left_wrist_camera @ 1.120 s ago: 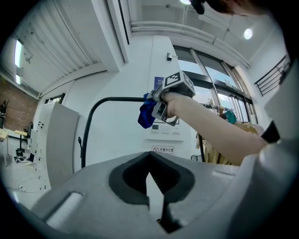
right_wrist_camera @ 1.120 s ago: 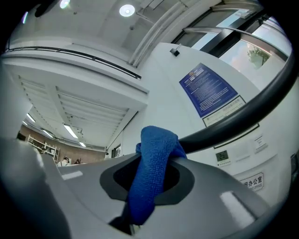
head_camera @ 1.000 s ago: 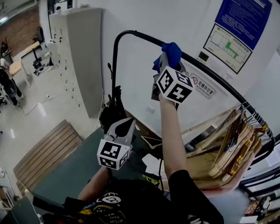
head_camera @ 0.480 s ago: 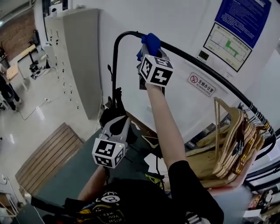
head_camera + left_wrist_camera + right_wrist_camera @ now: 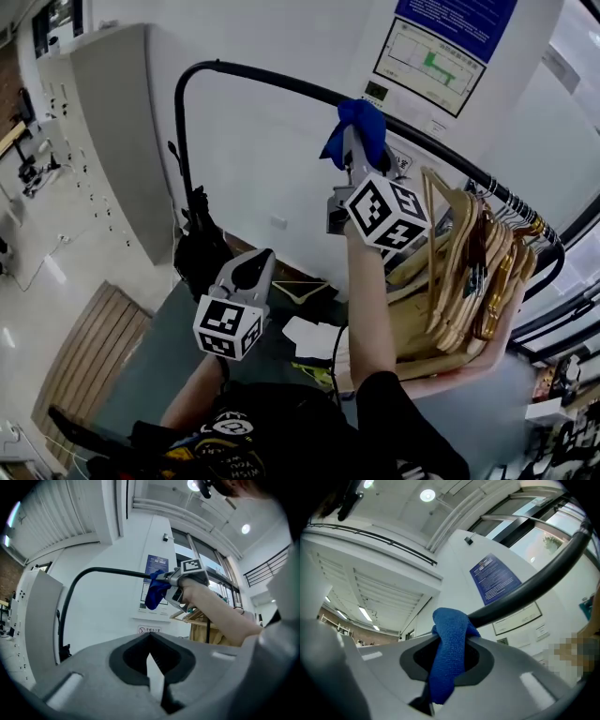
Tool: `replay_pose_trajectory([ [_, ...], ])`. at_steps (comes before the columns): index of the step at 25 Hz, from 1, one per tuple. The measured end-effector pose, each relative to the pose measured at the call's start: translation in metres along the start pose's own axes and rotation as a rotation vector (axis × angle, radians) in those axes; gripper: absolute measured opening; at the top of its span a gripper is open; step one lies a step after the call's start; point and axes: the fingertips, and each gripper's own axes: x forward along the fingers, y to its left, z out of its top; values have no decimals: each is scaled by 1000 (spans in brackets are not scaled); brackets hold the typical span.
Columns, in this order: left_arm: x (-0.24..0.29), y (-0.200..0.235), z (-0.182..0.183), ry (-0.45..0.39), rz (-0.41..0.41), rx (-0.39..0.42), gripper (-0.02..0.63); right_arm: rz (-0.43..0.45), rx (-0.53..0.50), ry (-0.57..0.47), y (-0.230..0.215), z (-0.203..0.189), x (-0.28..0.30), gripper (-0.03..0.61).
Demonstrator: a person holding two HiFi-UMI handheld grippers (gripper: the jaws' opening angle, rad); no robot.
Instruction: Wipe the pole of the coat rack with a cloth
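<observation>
Pole [image 5: 281, 81] slopes down rightward; right tongs [image 5: 357, 142] press cloth [image 5: 360, 124] on it.

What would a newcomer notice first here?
The bright blue cloth, clamped in the right hand-held gripper and pressed against the black pole, upper middle. Next, the bunch of wooden hangers at the pole's right end. The left hand-held gripper sits lower left, shut and empty.

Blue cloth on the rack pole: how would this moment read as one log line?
right gripper: shut on blue cloth against pole | left gripper: shut, empty, low | hangers: bunched on pole
</observation>
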Motion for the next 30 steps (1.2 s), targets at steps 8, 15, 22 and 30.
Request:
replay_pose_trajectory([
  [8, 27, -57, -10, 17, -105, 2, 3, -200, 19, -114, -102, 55, -98, 61],
  [15, 26, -60, -12, 12, -78, 0, 3, -232, 46, -160, -116, 62, -107, 61],
  [22, -12, -21, 0, -14, 58, 23, 3, -77, 72, -93, -50, 25, -40, 61],
  [30, -67, 46, 20, -57, 255, 29, 3, 114, -32, 61, 66, -46, 85, 63],
])
